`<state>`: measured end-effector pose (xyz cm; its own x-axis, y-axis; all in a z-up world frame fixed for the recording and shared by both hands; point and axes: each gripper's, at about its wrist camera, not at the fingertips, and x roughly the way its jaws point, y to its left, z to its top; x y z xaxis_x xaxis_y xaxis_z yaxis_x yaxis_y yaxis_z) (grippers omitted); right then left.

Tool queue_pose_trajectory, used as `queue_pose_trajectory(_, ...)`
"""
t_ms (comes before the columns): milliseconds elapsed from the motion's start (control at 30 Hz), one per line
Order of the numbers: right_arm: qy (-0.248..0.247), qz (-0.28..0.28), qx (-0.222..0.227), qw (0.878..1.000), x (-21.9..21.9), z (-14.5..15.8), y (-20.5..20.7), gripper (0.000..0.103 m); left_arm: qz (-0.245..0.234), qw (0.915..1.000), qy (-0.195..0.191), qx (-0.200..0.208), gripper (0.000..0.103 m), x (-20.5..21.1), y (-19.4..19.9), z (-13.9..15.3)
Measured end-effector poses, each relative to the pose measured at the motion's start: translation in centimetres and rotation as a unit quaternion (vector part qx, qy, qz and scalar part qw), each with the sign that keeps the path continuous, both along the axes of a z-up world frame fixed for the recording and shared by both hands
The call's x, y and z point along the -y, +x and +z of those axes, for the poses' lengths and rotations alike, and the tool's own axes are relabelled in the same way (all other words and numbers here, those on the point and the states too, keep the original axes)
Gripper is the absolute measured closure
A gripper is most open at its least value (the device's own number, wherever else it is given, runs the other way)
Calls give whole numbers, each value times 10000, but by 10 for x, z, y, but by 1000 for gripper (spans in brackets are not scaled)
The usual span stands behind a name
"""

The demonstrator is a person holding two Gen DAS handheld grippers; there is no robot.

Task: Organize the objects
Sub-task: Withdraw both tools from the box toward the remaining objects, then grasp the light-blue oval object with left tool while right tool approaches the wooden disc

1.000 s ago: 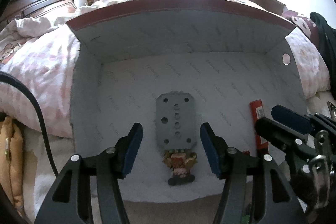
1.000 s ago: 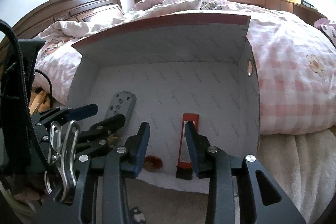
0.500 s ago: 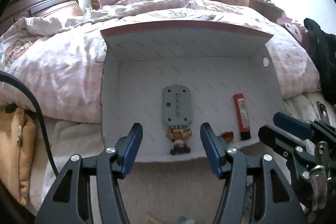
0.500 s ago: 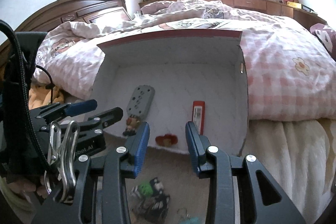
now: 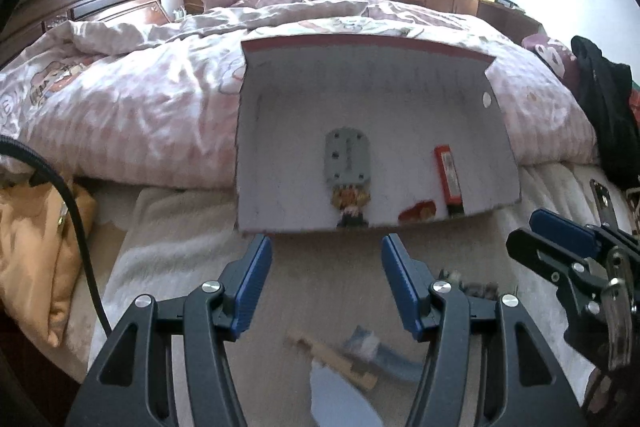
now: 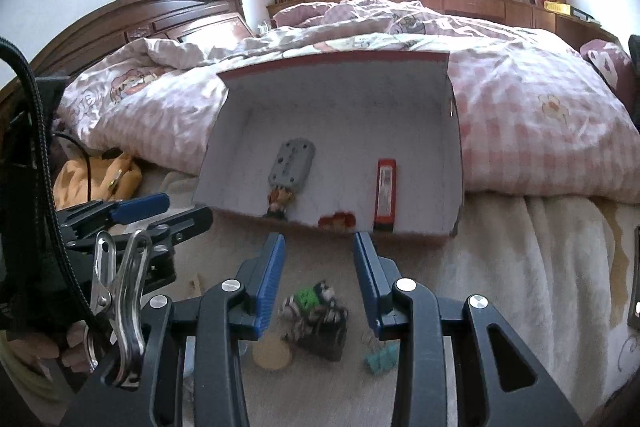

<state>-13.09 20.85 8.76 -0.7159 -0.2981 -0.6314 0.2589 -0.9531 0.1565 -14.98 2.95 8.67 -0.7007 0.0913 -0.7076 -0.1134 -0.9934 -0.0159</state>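
Observation:
A white open-fronted cardboard box (image 5: 280, 147) (image 6: 420, 131) lies on the bed. Inside it lie a grey perforated plate (image 5: 347, 157) (image 6: 291, 163), a small figurine (image 5: 351, 205) (image 6: 279, 201), a red lighter (image 5: 450, 173) (image 6: 386, 187) and a small red-orange item (image 5: 418, 211) (image 6: 337, 219). My left gripper (image 5: 326, 279) is open and holds nothing, in front of the box. My right gripper (image 6: 319, 275) is open too, its jaws narrower, above a pile of small items: a green and black block figure (image 6: 316, 315), a round beige disc (image 6: 272, 351), a teal piece (image 6: 382, 355).
A pink checked quilt (image 5: 140, 99) lies behind and beside the box. An orange cloth bag (image 5: 32, 239) sits at the left, dark clothing (image 5: 608, 107) at the right. Blurred loose pieces, a wooden stick (image 5: 332, 359) and a pale blue piece (image 5: 366, 345), lie on the beige blanket (image 6: 540, 287).
Both grippers have drawn back out of the box and risen a little. The box looks smaller and farther, and the loose items on the blanket in front have come into view.

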Motion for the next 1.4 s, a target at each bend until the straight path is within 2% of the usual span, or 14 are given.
queue_pose_trajectory(367, 199, 98, 366, 9991, 0, -26, 40, 66, 18, 9987, 63, 500, 45, 9, 43, -34)
queue_pose_trajectory(700, 337, 162, 659, 9971, -7, -50, 74, 66, 0, 9950, 72, 994, 45, 6, 62, -62)
queue_pose_trajectory(867, 308, 152, 764, 9965, -11, -59, 81, 66, -18, 9944, 21, 1054, 45, 3, 68, -71)
queue_pose_trajectory(1333, 192, 98, 887, 9958, -15, -68, 83, 66, -129, 9962, -82, 859, 46, 0, 69, -75)
queue_pose_trajectory(1367, 191, 99, 894, 9958, -15, -68, 83, 66, -131, 9962, -68, 853, 48, 1, 69, -75)
queue_pose_trajectory(1400, 192, 104, 897, 9957, -15, -68, 83, 66, -145, 9964, -52, 830, 57, 2, 69, -75)
